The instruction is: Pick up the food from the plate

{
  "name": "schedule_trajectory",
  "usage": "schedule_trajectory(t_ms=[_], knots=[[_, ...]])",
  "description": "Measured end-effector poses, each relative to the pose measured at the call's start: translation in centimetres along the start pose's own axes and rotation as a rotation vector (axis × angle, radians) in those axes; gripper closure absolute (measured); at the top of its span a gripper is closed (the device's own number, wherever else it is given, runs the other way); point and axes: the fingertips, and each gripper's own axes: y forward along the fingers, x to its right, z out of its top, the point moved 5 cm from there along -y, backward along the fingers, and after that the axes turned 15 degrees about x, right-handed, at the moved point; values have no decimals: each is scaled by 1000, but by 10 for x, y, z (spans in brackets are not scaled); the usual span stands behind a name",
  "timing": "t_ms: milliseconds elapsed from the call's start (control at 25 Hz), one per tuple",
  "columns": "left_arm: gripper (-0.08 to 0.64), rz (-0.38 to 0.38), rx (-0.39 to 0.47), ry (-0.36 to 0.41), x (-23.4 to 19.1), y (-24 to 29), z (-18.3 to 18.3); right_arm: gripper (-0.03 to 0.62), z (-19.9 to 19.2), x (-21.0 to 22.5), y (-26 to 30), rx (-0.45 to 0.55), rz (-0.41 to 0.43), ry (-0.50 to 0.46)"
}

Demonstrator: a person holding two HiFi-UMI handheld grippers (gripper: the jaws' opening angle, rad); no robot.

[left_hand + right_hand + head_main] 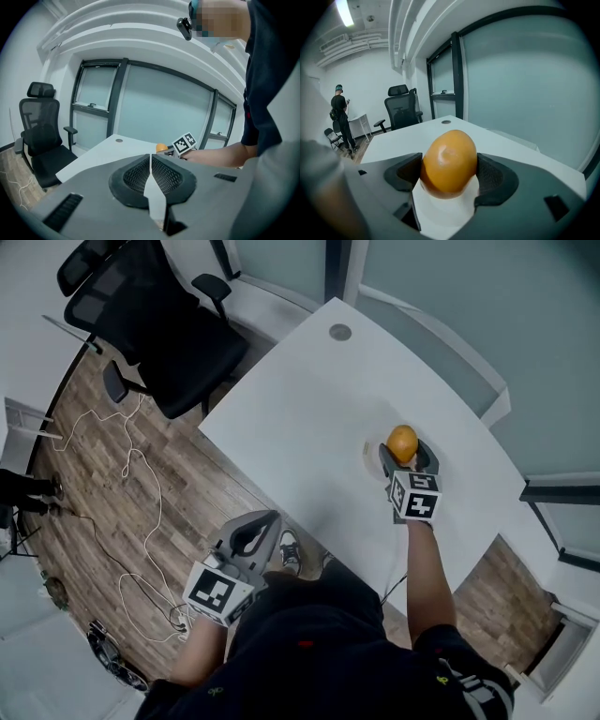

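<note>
And there was the right gripper (407,456), out at about 3 o'clock from the middle of the head view, its two jaws pinching the orange fruit (449,161) from either side. The fruit sat directly over the small white plate (369,455), on the white table (309,399). Whether it had cleared the plate or rested on it, the views didn't settle.

The left gripper (266,521) hung down at 7 o'clock, off the table edge and above the wooden floor (103,465), jaws pressed together on nothing. No help coming from that side!

Now, the risks. That fruit was rounded, smooth and glossy, and the pads (493,176) met it low on its flanks, below the widest part by the look of it. Squeeze a curved skin there and it can squirt upward, out of the grip. Tilt the gripper on the lift and it could roll forward toward 12 o'clock, across the table.

The plate was small and looked light. A jaw tip catching its rim on the way up might drag or flip it.

Too hard a pinch was the other danger: soft flesh could bruise. A straight, level rise looked the safest call from here.
</note>
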Motion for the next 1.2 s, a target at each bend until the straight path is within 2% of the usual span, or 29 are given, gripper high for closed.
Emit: schedule_trajectory(t_ms=[280, 520, 640, 840, 1200], knots=[[535, -79, 47, 27, 10, 3, 31, 221, 75, -27, -61, 160, 65, -48], [535, -181, 119, 100, 16, 14, 56, 221, 129, -46, -134, 293, 37, -92], [537, -206, 136, 120, 20, 18, 64, 221, 142, -61, -168, 364, 30, -129], [537, -289, 175, 148, 38, 30, 82, 221, 159, -72, -216, 463, -1, -144], [537, -372, 239, 201, 80, 42, 110, 221, 180, -68, -274, 533, -60, -186]])
